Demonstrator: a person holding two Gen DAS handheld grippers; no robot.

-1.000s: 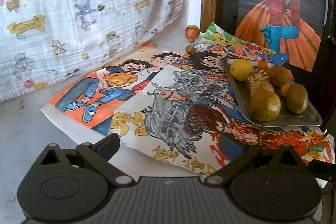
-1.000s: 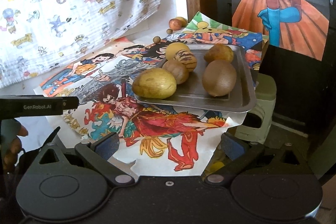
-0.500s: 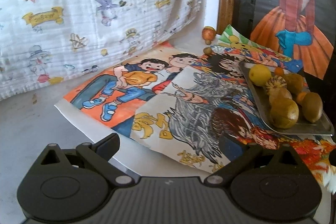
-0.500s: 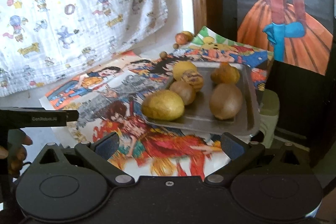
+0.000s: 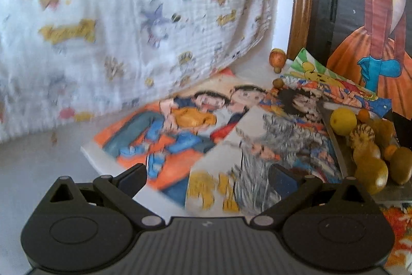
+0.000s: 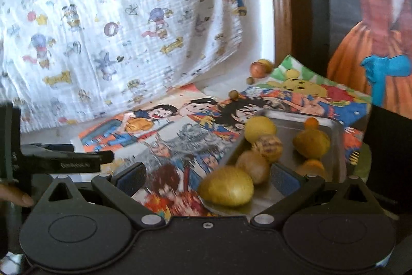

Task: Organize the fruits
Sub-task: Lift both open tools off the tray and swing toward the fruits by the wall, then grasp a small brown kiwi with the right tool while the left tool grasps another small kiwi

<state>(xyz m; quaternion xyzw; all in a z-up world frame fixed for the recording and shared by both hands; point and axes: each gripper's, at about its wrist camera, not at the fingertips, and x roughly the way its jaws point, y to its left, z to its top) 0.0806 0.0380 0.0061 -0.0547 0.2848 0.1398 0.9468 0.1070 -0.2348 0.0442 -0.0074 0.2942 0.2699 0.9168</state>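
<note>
A grey metal tray [image 6: 337, 146] lies on cartoon posters [image 6: 180, 135] and holds several yellow-brown fruits, among them a large yellow one [image 6: 226, 190] at its near corner and a striped one [image 6: 267, 144]. In the left wrist view the same tray [image 5: 337, 148] sits at the right edge with its fruits [image 5: 370, 172]. A reddish fruit [image 6: 257, 68] and two small brown balls [image 6: 233, 94] lie off the tray near the back wall. My right gripper [image 6: 208, 177] is open just short of the large yellow fruit. My left gripper [image 5: 207, 177] is open over the posters [image 5: 180, 125], holding nothing.
A white cartoon-print cloth [image 5: 128, 17] hangs at the back left. A brown wooden frame [image 6: 280, 4] and a dark panel with a painted figure [image 6: 373, 43] stand at the right. The left gripper's body [image 6: 64, 163] and a person's fingers [image 6: 15, 196] appear at the right view's left edge.
Both grippers have moved forward and lower toward the posters and tray; the tray now sits closer in the right wrist view and has slid to the right edge of the left one. Jaws unchanged.
</note>
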